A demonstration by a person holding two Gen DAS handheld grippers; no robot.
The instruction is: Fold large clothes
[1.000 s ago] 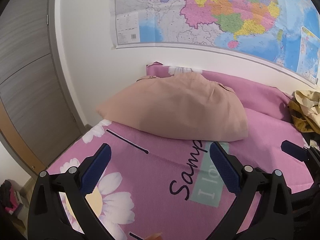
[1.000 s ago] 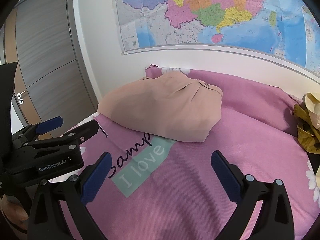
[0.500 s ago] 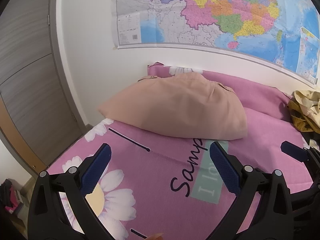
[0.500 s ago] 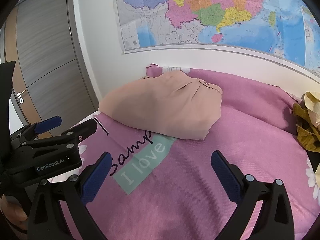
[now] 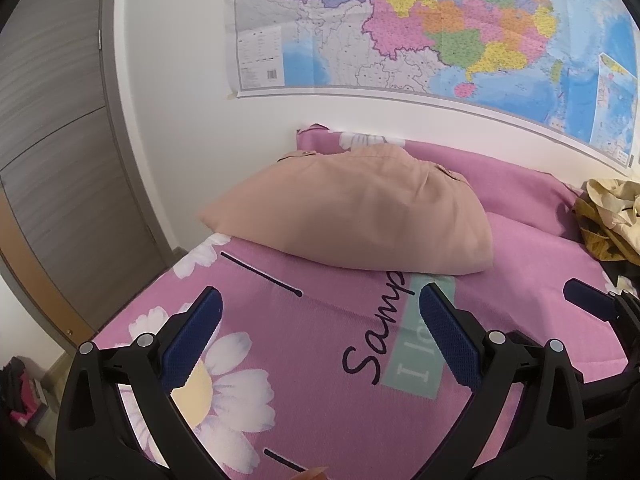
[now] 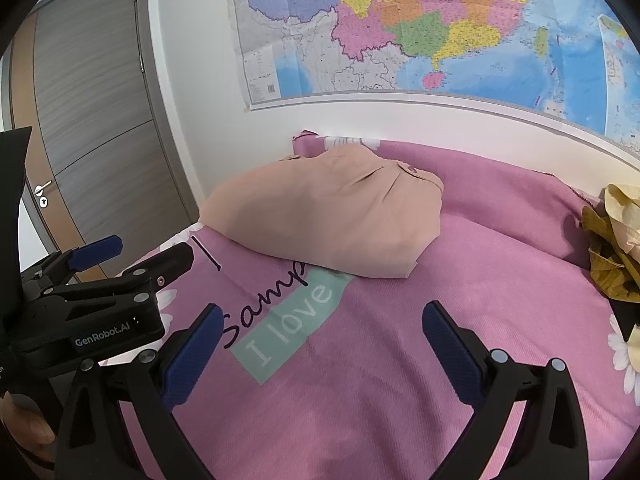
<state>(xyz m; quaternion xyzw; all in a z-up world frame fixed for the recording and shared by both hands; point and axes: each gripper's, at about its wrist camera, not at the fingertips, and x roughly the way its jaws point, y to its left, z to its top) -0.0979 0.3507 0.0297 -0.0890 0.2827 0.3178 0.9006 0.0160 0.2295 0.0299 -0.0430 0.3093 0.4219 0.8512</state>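
Observation:
A folded beige garment (image 5: pixel 352 208) lies on the pink bed sheet (image 5: pixel 312 320) near the wall; it also shows in the right wrist view (image 6: pixel 328 220). My left gripper (image 5: pixel 320 340) is open and empty, held above the sheet in front of the garment. My right gripper (image 6: pixel 320 348) is open and empty, also short of the garment. The left gripper shows at the left of the right wrist view (image 6: pixel 100 300). A crumpled yellow-cream garment (image 5: pixel 612 216) lies at the bed's right side.
A wall map (image 5: pixel 440 28) hangs above the bed. A grey door (image 6: pixel 92 120) stands to the left. The bed's left edge (image 5: pixel 160 280) drops to the floor, where some clutter (image 5: pixel 20 392) lies.
Both grippers have drawn back slightly from the beige garment and stayed open. The garment has not moved.

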